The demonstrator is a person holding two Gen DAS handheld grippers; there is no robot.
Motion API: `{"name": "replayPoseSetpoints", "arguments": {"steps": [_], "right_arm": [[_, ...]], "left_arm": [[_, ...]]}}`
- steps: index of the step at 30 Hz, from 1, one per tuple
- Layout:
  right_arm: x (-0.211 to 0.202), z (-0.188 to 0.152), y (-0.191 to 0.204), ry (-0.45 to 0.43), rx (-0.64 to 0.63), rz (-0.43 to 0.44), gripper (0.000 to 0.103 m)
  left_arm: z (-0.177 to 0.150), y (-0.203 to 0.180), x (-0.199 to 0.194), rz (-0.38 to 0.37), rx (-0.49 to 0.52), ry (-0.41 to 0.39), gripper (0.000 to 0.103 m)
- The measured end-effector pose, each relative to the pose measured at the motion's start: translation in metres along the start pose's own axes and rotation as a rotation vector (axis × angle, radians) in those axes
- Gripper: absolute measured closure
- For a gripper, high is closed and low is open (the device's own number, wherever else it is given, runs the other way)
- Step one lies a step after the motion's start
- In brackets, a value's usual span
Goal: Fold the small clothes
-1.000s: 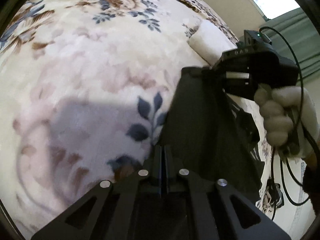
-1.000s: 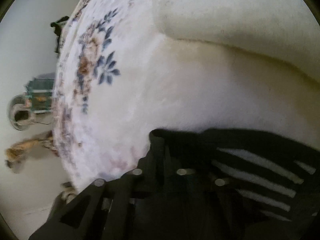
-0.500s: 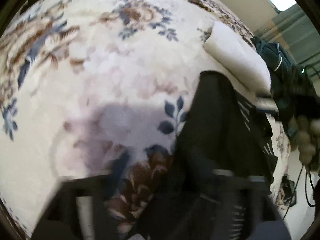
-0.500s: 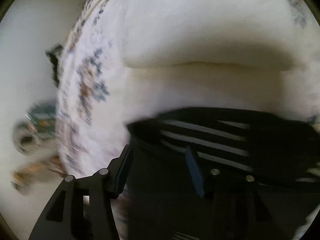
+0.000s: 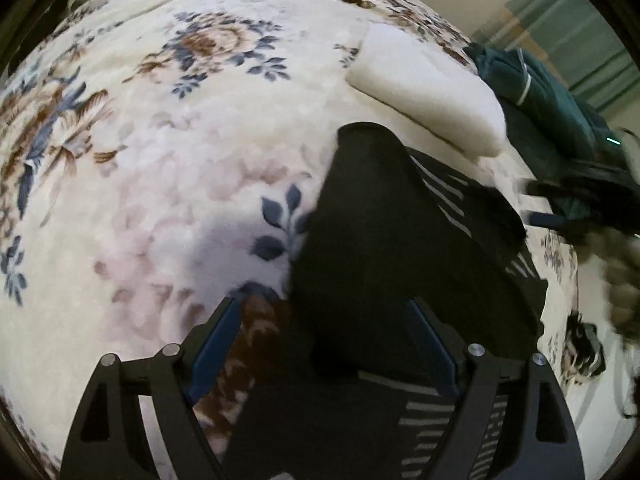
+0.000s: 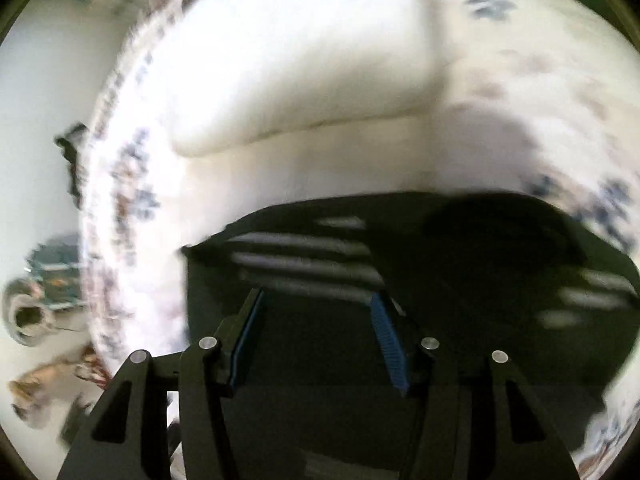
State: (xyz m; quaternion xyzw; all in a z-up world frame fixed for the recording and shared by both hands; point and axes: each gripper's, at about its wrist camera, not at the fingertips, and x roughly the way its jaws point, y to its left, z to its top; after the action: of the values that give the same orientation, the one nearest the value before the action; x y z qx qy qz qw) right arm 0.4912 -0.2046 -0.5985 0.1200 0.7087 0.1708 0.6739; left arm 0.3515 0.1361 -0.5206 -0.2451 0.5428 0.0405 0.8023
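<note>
Right now your left gripper (image 5: 324, 344) has its fingers wide apart, and nothing is pinched between them. The blue pads (image 5: 218, 344) sit on each side of the near edge of the black cloth (image 5: 384, 240). The cloth lies flat under them on the flowery blanket (image 5: 160, 160). It is folded over, and you can see white stripes along its right side and down by your right finger.

Your right gripper (image 6: 318, 334) has its fingers apart too, and they hold nothing. The black cloth (image 6: 440, 280) fills the space under and past them, with its white stripes just ahead of the tips. This view is blurry, so small things are hard to tell.

A bit farther on, a white pillow (image 5: 428, 80) lies just past the far end of the cloth. In the right view the pillow (image 6: 300, 80) is the big white shape above the cloth.

Beside the pillow, on the right in the left view, sits a heap of dark green cloth (image 5: 552, 96). Farthest off, green curtains (image 5: 580, 20) hang under a bright window.
</note>
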Motion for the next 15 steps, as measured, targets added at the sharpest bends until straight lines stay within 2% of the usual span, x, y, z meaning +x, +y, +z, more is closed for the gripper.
{"name": "replayPoseSetpoints", "arguments": {"steps": [4, 8, 11, 15], "right_arm": [[-0.104, -0.052, -0.058, -0.049, 0.076, -0.047, 0.046], [-0.17, -0.099, -0.129, -0.074, 0.146, -0.158, 0.046], [-0.188, -0.121, -0.192, -0.066, 0.183, -0.198, 0.046], [-0.155, -0.119, -0.237, -0.023, 0.129, -0.145, 0.046]], "left_arm": [[-0.016, -0.024, -0.013, 0.015, 0.032, -0.007, 0.019], [-0.037, -0.048, -0.021, 0.017, 0.017, -0.006, 0.019], [-0.058, -0.066, -0.018, 0.07, -0.004, -0.006, 0.019], [-0.095, -0.084, 0.0, 0.146, -0.058, 0.023, 0.019]]}}
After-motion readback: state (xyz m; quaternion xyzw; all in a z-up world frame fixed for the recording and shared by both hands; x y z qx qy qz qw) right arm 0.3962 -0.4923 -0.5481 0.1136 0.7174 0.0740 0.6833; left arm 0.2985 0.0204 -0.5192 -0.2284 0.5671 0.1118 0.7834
